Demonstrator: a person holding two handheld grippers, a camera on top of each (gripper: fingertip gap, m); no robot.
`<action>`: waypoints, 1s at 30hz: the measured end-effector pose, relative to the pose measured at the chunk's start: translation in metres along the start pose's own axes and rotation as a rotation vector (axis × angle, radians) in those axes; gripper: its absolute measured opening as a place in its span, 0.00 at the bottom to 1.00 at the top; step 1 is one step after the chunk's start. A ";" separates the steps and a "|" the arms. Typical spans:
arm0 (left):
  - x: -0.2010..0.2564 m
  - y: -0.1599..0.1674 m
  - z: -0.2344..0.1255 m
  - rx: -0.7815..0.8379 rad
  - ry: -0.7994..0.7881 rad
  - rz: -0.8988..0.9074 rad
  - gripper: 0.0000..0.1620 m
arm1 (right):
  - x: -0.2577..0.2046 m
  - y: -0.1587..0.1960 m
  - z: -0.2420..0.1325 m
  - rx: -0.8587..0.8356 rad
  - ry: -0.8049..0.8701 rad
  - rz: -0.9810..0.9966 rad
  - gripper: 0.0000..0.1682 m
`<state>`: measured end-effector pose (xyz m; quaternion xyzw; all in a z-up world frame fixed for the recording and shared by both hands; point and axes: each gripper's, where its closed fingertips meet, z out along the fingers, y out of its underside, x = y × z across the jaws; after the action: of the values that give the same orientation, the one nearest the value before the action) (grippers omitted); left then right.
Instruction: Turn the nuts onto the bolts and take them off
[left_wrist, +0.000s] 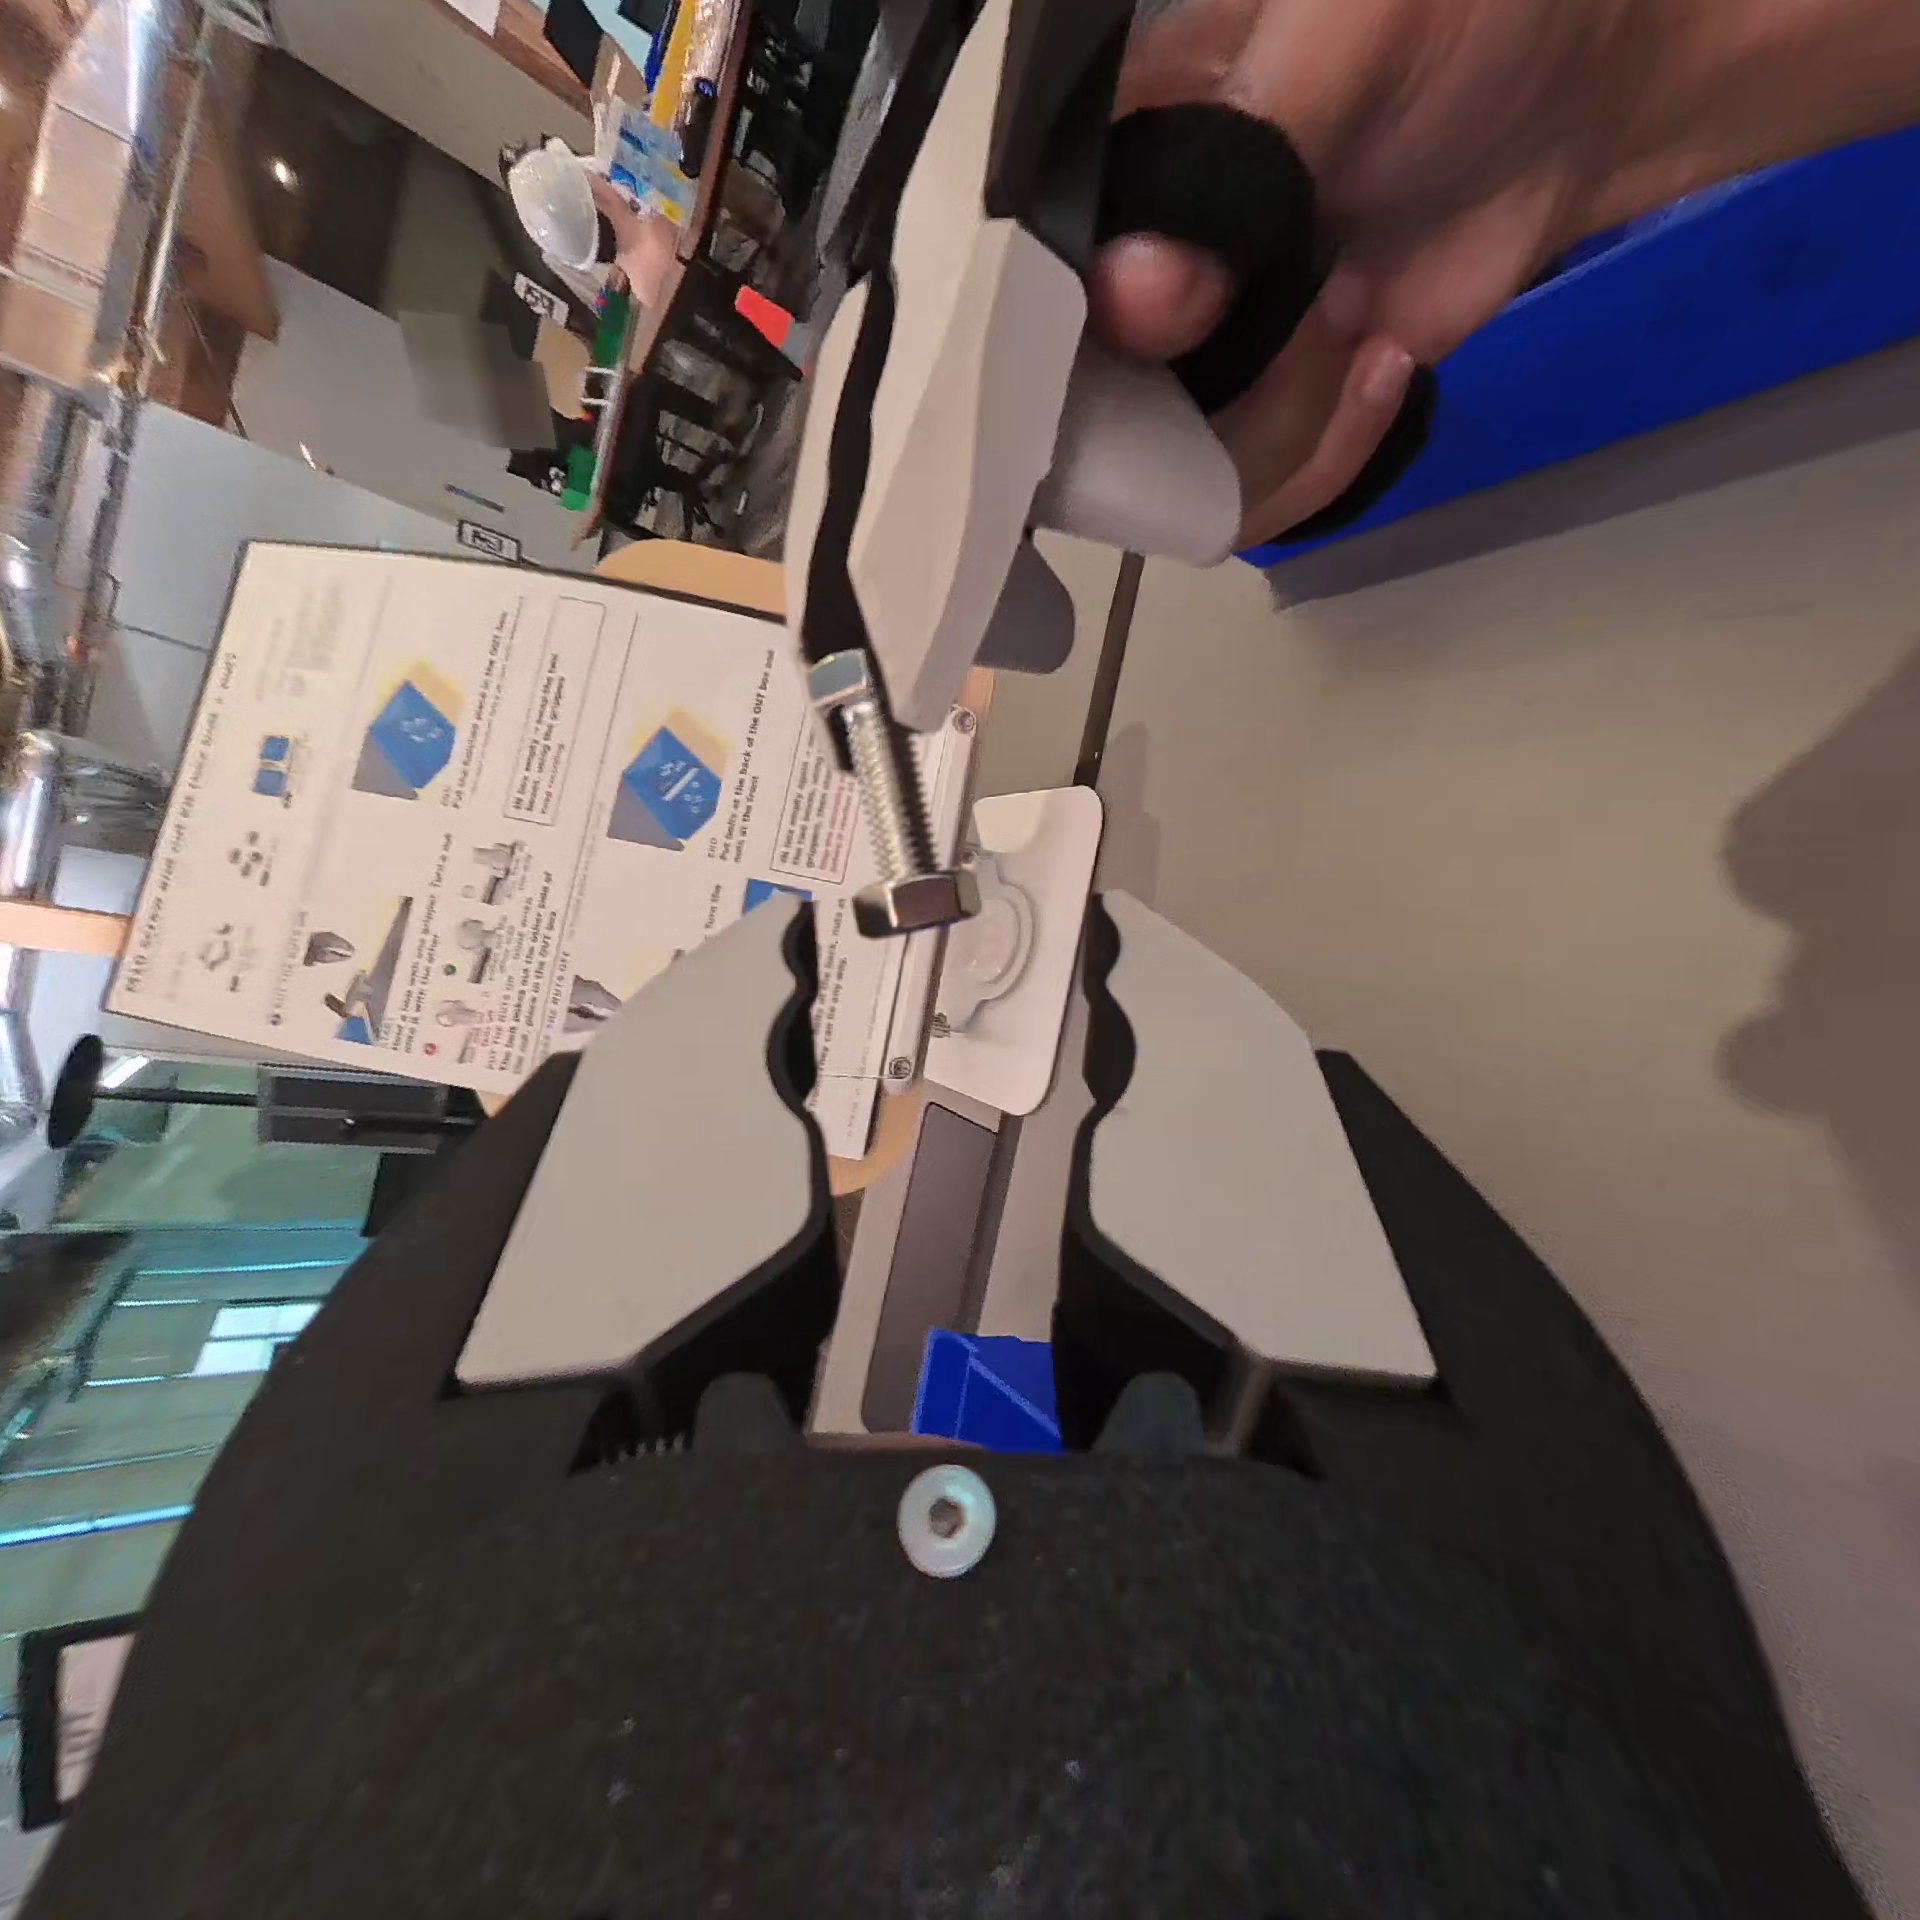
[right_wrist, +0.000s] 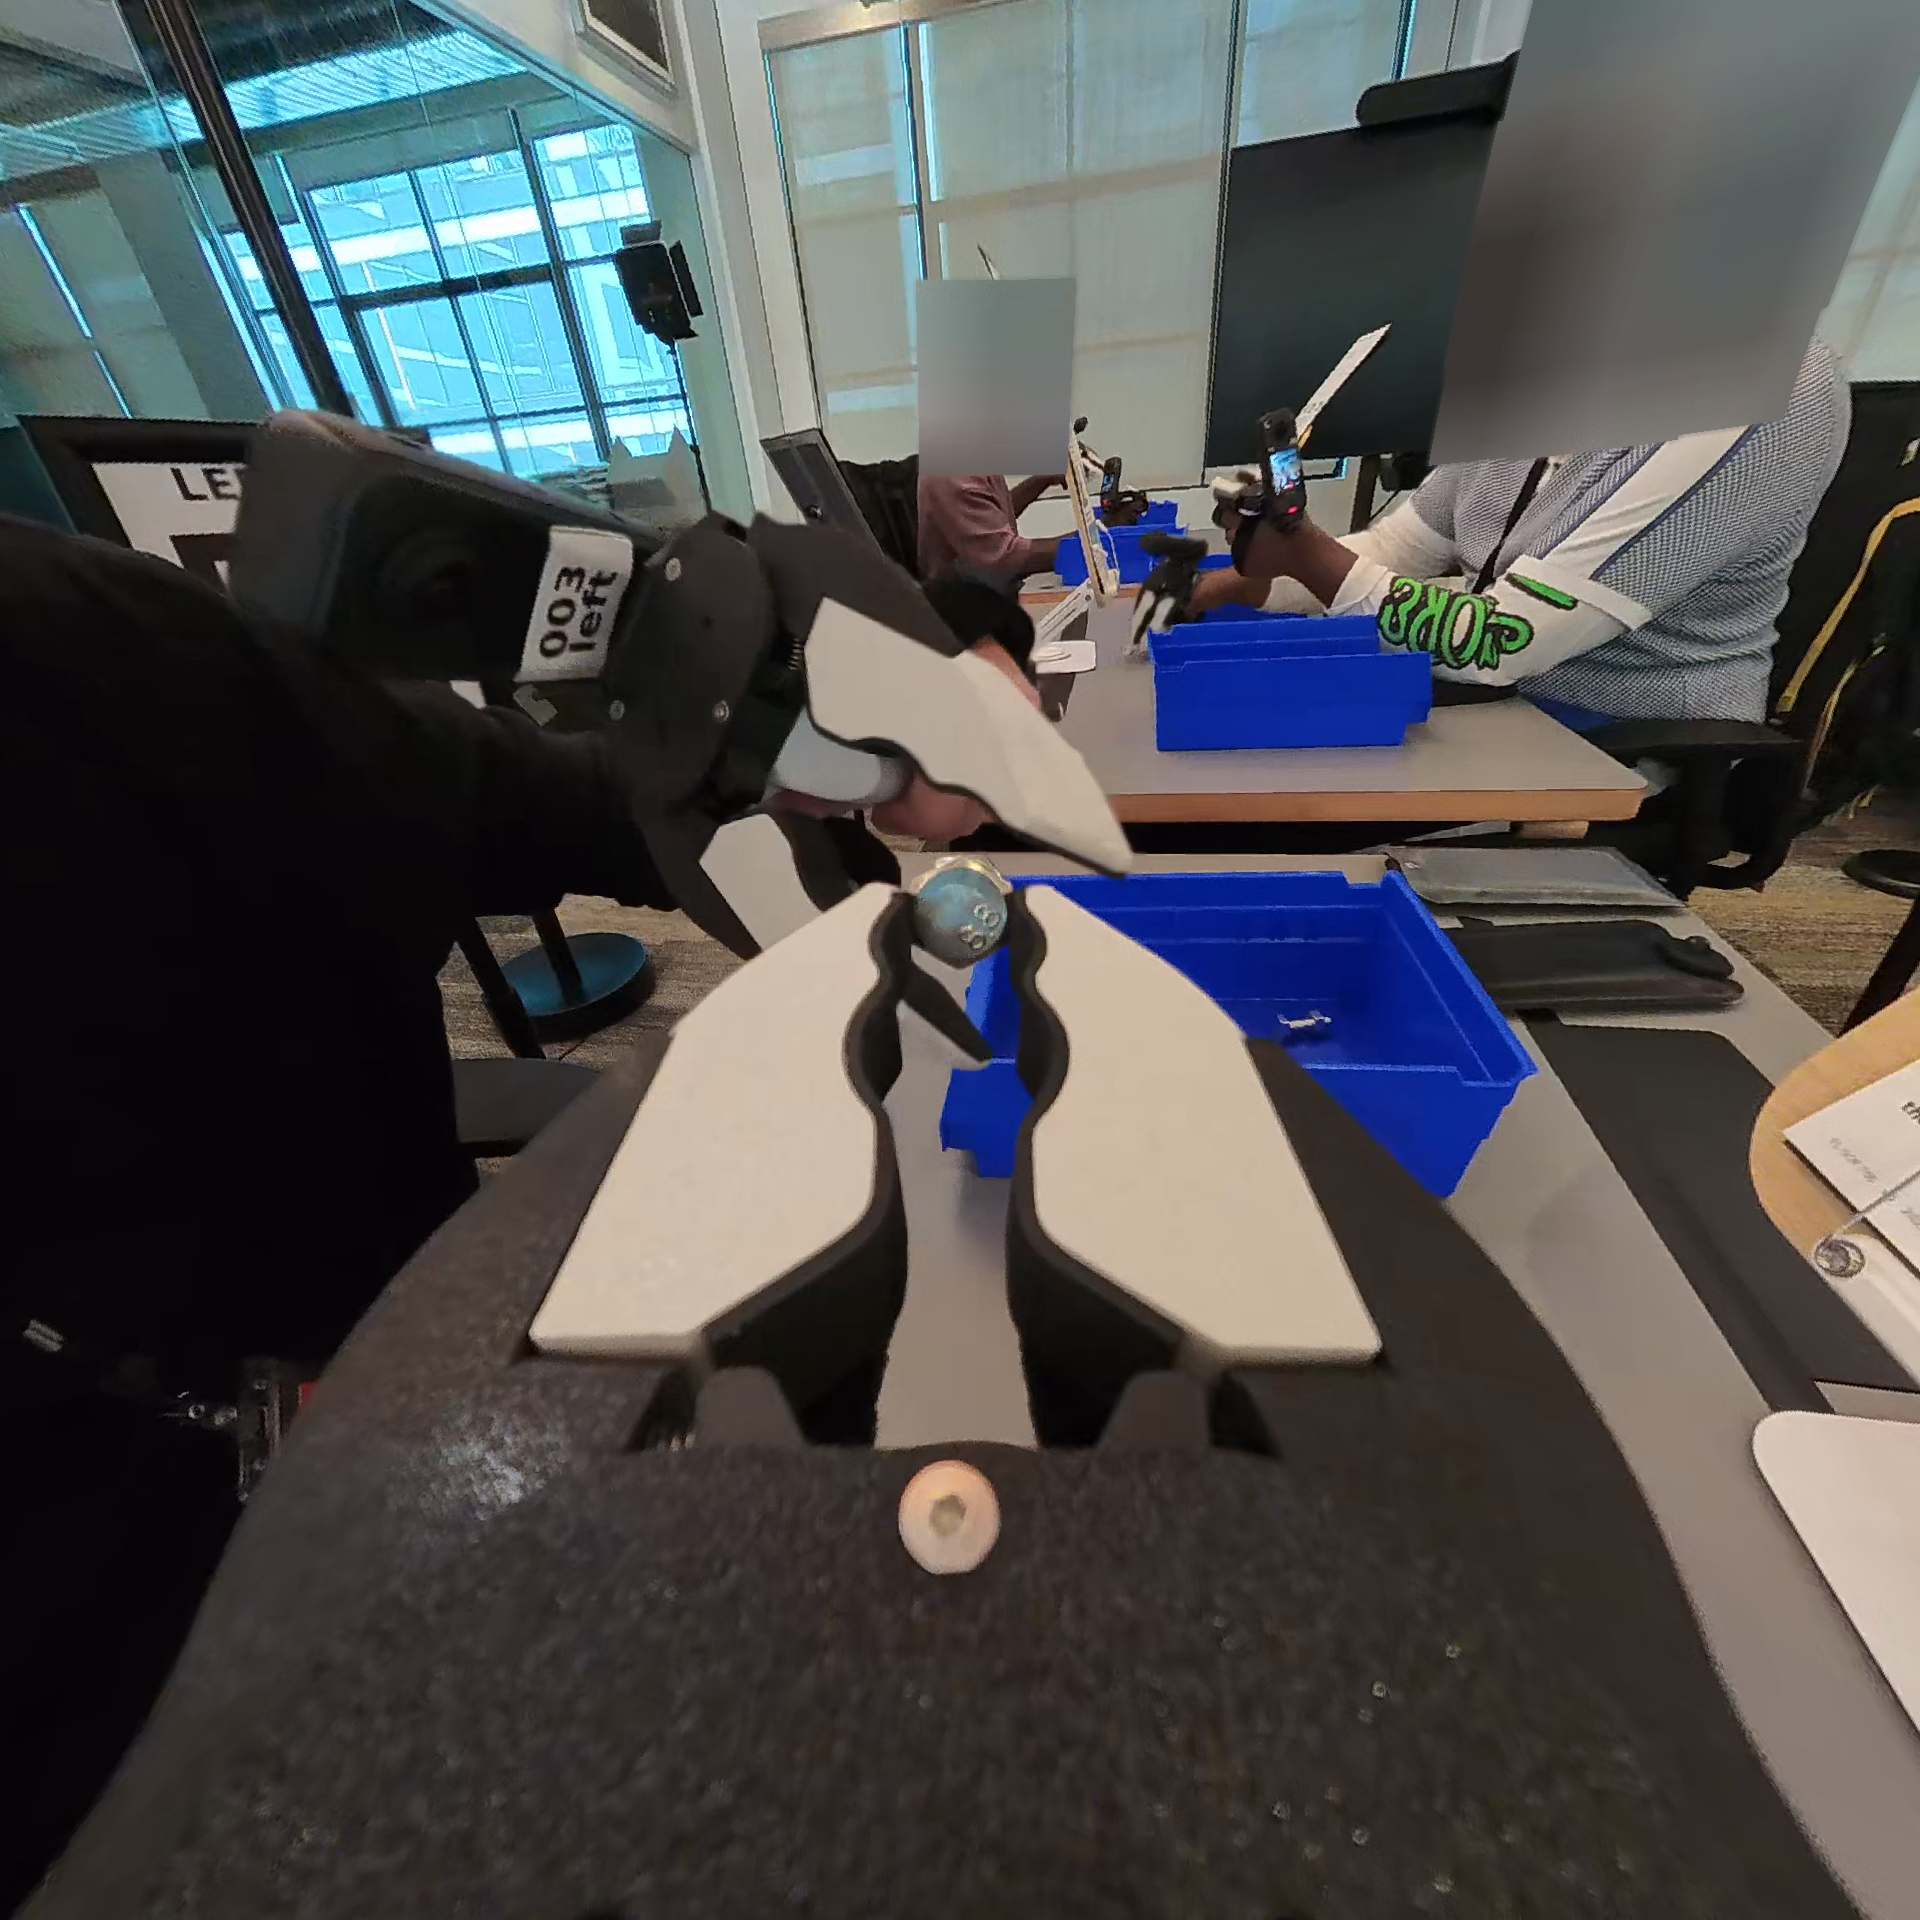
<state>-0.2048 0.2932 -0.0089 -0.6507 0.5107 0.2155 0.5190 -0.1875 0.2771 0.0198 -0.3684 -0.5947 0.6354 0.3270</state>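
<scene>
- One blue bin (right_wrist: 1299, 997) sits right of centre in the right wrist view.
- Left gripper (left_wrist: 940, 925), lower centre, fingers spread apart around nothing.
- Right gripper (right_wrist: 956, 925) clamps the bolt (left_wrist: 888, 790) head at centre.
- Nut (left_wrist: 916, 902) sits on the bolt's far end, frame centre.

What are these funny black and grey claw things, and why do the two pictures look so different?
They are hand-held tongs, not a robot: a person squeezes one pair in each hand. Each pair has a small camera looking along its fingers, so each picture is taken from one of them. The left view shows the left tongs open, with a nut between their tips, at the end of a bolt. The right view shows the right tongs shut on the bolt's head. On the table stands a blue bin with one small metal part inside. A printed sheet is nearby.
</scene>
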 end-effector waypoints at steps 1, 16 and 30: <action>0.000 -0.001 -0.001 0.005 -0.009 0.016 0.27 | 0.000 0.001 0.000 -0.006 0.001 0.000 0.11; 0.017 -0.032 -0.033 0.267 0.626 -0.593 0.11 | -0.026 -0.003 0.003 -0.013 -0.065 -0.155 0.11; 0.024 -0.040 -0.049 0.393 1.459 -1.410 0.11 | -0.026 0.012 0.005 -0.115 0.038 -0.435 0.10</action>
<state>-0.1726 0.2363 0.0077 -0.6783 0.2302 -0.6719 0.1884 -0.1779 0.2517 0.0101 -0.2614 -0.6891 0.5080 0.4458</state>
